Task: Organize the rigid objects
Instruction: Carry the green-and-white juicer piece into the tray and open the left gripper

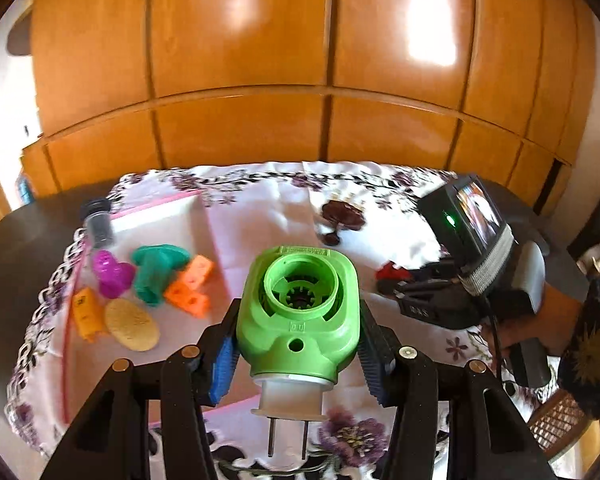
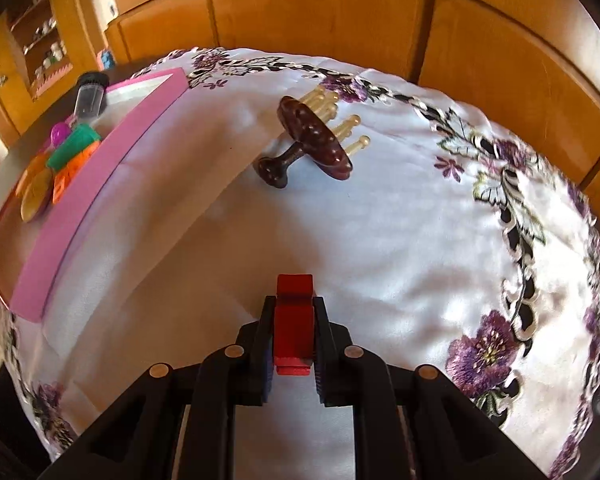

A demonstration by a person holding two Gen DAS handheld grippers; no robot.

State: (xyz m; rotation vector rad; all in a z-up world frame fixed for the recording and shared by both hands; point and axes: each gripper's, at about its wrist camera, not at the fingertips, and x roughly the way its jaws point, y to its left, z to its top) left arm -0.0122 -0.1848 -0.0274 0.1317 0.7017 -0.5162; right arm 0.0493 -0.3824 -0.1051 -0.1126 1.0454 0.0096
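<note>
My left gripper [image 1: 298,320] is shut on a green plug-in device [image 1: 298,308] with a white base and two metal prongs pointing toward the camera; it hangs above the cloth. My right gripper [image 2: 294,308] is shut on a red block [image 2: 294,320], low over the floral tablecloth [image 2: 380,240]. The right gripper's body [image 1: 472,264] shows at the right of the left wrist view, with the red block [image 1: 390,272] at its tip. Small sorted items lie on a clear bag at left: a purple piece [image 1: 110,274], a teal piece [image 1: 156,272], orange blocks [image 1: 190,286], a tan oval [image 1: 132,324].
A dark wooden massager [image 2: 312,140] with pale pegs lies on the cloth beyond the red block. A dark-capped vial [image 2: 88,96] stands by a pink-edged bag [image 2: 100,172] at left. Wooden cabinet doors [image 1: 240,60] rise behind the table. A person's patterned sleeve [image 1: 592,344] is at far right.
</note>
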